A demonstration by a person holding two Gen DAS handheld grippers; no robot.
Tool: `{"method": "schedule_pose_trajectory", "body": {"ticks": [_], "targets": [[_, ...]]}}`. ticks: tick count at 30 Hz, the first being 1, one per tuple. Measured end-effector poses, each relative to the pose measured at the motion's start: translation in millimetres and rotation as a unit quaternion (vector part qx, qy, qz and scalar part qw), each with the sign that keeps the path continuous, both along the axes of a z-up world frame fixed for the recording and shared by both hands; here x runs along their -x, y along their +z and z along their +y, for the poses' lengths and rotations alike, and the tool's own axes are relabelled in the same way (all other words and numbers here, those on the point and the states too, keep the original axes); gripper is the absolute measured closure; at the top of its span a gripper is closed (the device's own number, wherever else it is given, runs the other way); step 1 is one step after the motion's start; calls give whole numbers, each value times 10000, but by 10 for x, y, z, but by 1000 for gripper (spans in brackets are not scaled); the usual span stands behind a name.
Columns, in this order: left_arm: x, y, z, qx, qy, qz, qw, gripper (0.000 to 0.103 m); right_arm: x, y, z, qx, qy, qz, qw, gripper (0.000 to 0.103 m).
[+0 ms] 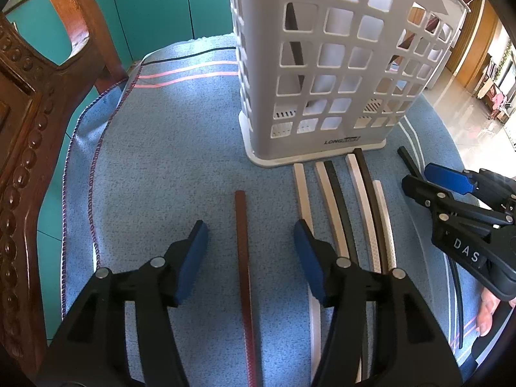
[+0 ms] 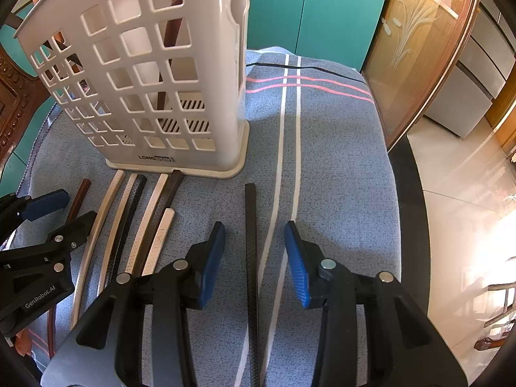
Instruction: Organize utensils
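Left wrist view: left gripper [image 1: 250, 258] fingers spread wide, brown chopstick [image 1: 242, 258] lying between them on blue cloth [image 1: 161, 167], not gripped. White holder [image 1: 322, 74] upright ahead, one dark stick already inside. Row of white and dark chopsticks [image 1: 342, 213] lies just before holder base.

Right wrist view: right gripper [image 2: 254, 264] fingers spread, straddling black chopstick [image 2: 251, 251], apart from it. Judgement: early stage; most sticks remain outside the holder.

White slotted holder [image 1: 322, 64] upright, chopsticks [image 1: 338, 200] flat before it
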State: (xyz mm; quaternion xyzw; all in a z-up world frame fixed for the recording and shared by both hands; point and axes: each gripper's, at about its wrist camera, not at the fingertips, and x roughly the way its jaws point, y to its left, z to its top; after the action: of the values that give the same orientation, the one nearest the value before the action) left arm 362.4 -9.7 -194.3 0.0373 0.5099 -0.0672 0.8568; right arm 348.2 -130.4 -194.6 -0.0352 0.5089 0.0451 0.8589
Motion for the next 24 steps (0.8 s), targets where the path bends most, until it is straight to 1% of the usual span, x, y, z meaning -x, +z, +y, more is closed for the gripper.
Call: {"method": "schedule_pose_trajectory", "body": {"ticks": [8,12,24], "targets": [[-7,-5,17,-10,31,5,10000,41,2,2,2,7,7,-10,10000,63],[-48,-24,20,-13,28,5,10000,41,3,1,1,1,5,-9,10000,63],[0,-5,5,-26,36,2,10000,41,-20,11,-6,-62,6,5,10000,63]]}}
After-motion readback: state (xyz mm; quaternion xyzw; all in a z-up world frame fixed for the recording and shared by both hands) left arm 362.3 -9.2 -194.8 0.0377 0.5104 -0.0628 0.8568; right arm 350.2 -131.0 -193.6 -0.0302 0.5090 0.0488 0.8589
